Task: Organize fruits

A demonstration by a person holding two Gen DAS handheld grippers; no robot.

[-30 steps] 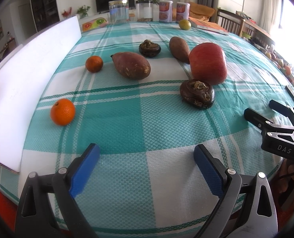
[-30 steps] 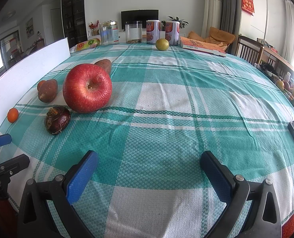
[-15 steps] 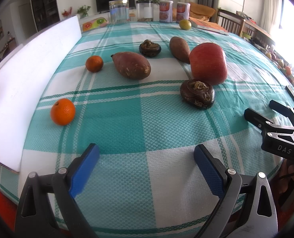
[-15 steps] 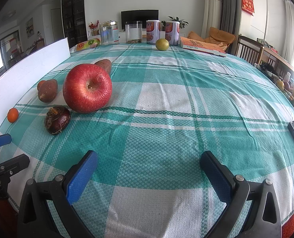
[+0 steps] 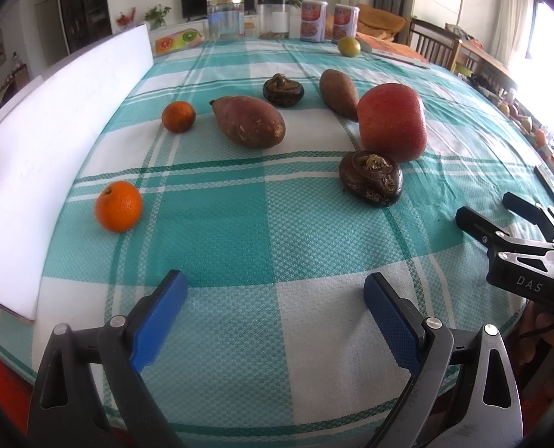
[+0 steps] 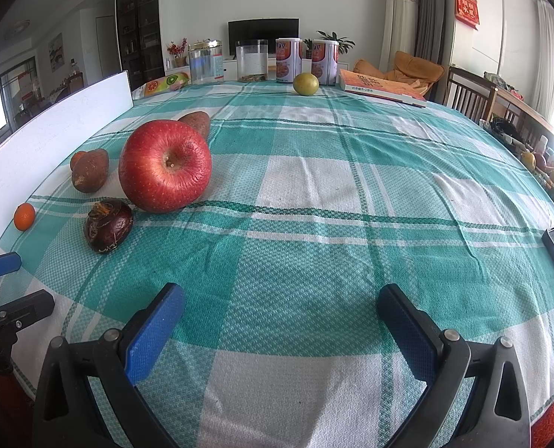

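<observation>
left tongs (image 5: 273,310) apart, empty | right tongs (image 6: 280,321) apart, empty | glossy round apple (image 6: 164,166) | woven plaid tablecloth (image 6: 351,201)

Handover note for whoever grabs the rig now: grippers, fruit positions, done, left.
Left gripper and right gripper: both open, empty, low over the near tablecloth.
Ahead of the left gripper: two oranges, two sweet potatoes, two dark round fruits, red apple. Green fruit at the far edge.
Done: nothing grouped.
Left: all sorting.
</observation>
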